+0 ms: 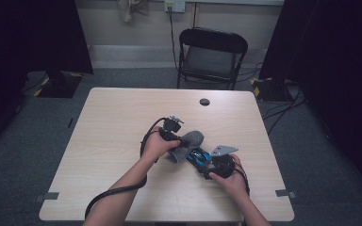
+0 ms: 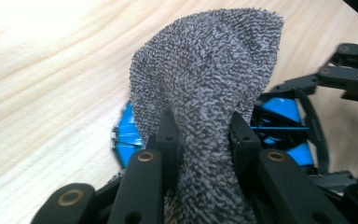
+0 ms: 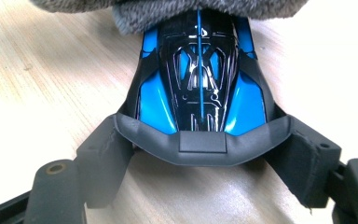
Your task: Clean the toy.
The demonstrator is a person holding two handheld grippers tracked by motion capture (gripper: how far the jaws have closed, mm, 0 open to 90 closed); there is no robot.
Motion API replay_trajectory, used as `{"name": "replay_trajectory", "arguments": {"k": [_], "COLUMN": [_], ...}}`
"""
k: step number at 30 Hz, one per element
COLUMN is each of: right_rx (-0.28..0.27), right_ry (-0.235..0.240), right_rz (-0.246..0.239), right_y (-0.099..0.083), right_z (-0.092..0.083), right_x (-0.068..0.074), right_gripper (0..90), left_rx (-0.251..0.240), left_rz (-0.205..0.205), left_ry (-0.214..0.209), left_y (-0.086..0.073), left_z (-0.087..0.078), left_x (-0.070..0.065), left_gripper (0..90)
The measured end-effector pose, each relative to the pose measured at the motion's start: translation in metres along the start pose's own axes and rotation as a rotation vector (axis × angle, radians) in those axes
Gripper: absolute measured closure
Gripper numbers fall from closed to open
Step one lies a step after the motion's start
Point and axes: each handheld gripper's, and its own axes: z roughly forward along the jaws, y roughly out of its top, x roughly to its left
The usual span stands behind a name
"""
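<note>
A blue and black toy car (image 1: pixel 199 156) lies on the wooden table (image 1: pixel 118 122), right of centre. A grey terry cloth (image 1: pixel 187 142) is draped over its front end. My left gripper (image 1: pixel 178 139) is shut on the cloth. In the left gripper view its jaws pinch a fold of the cloth (image 2: pixel 205 84), with the car (image 2: pixel 126 135) showing blue underneath. My right gripper (image 1: pixel 210 165) holds the car's rear. In the right gripper view the pads (image 3: pixel 105 158) press on both sides of the car (image 3: pixel 198 88), whose nose is hidden under the cloth (image 3: pixel 168 11).
A black folding chair (image 1: pixel 212 54) stands beyond the table's far edge. A small dark round cap (image 1: pixel 204 101) sits in the tabletop near that edge. Cables trail from both grippers, the left one looping off the front edge (image 1: pixel 108 194). Bare tabletop lies to the left.
</note>
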Motion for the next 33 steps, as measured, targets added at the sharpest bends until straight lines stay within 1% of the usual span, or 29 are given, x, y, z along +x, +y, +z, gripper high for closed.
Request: {"name": "replay_trajectory", "arguments": {"k": [2,5,9,12,21,23,25,27,31,33], "right_rx": [0.0,0.0,0.0,0.0,0.0,-0.001,0.0,0.0,0.0,0.0], "right_ry": [0.0,0.0,0.0,0.0,0.0,0.0,0.0,0.0,0.0,0.0], "right_rz": [0.0,0.0,0.0,0.0,0.0,0.001,0.0,0.0,0.0,0.0], "right_y": [0.0,0.0,0.0,0.0,0.0,0.0,0.0,0.0,0.0,0.0], "right_z": [0.0,0.0,0.0,0.0,0.0,0.0,0.0,0.0,0.0,0.0], "right_x": [0.0,0.0,0.0,0.0,0.0,0.0,0.0,0.0,0.0,0.0], "right_gripper": [25.3,25.3,25.3,25.3,25.3,25.3,25.3,25.3,25.3,25.3], "left_rx": [-0.006,-0.009,-0.004,-0.002,-0.001,0.004,0.0,0.004,0.001,0.005], "left_rz": [-0.017,-0.023,-0.032,-0.04,-0.067,-0.061,-0.066,-0.063,-0.075,-0.078], "left_ry": [0.009,0.015,0.044,0.047,0.082,0.1,0.105,0.111,0.137,0.137], "left_y": [-0.001,-0.001,-0.002,-0.003,-0.004,-0.004,-0.005,-0.006,-0.009,-0.01], "left_z": [0.0,0.0,-0.002,-0.003,-0.004,-0.005,-0.005,-0.005,-0.006,-0.007], "left_x": [0.006,0.009,0.016,0.021,0.033,0.036,0.037,0.04,0.044,0.046], "left_gripper": [71.4,71.4,71.5,71.5,71.5,71.5,71.5,71.4,71.4,71.4]}}
